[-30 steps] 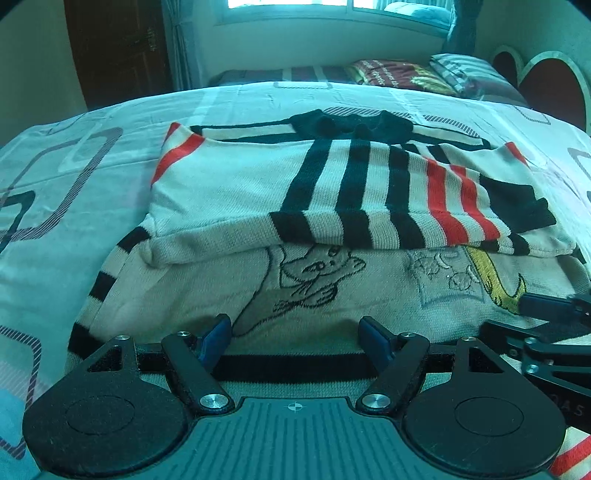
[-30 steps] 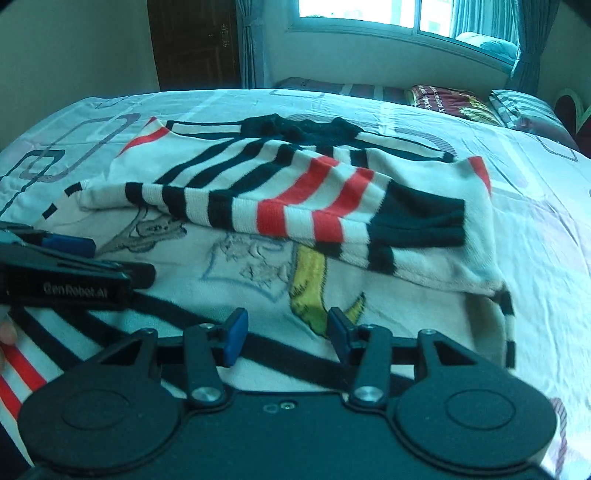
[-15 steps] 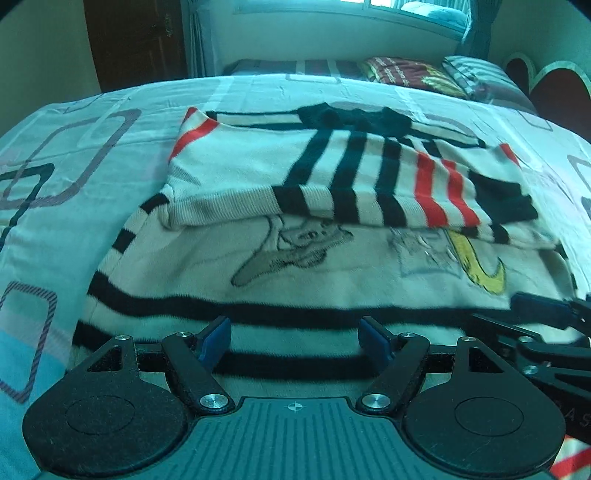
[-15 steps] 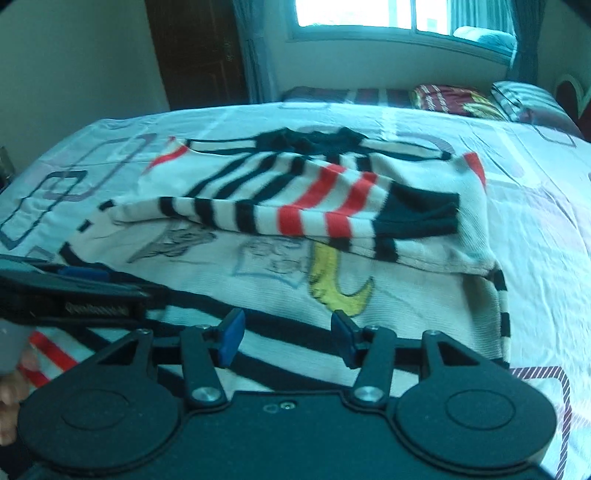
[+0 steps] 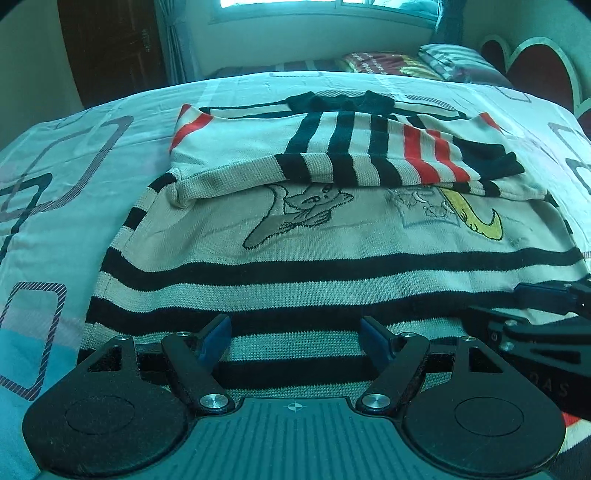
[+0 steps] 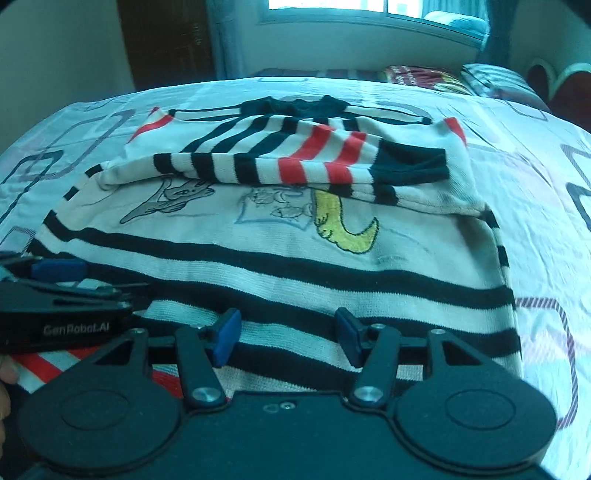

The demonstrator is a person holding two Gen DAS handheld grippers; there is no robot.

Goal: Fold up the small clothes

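— Lying flat on the bed (image 5: 110,122) is the sweater (image 5: 332,236), right?

— Yes. Its striped sleeves (image 6: 295,158) are folded across the top, just above the cat (image 5: 295,214) and the yellow moon (image 6: 347,225).

— What about the left gripper (image 5: 295,334)?

— Its blue fingers (image 5: 216,338) are wide apart over the bottom stripes. It holds nothing.

— And the right gripper (image 6: 286,334)?

— Its jaws have just been opening. Nothing is pinched there either. Pillows (image 5: 406,62) sit far back, under the window (image 6: 369,11).
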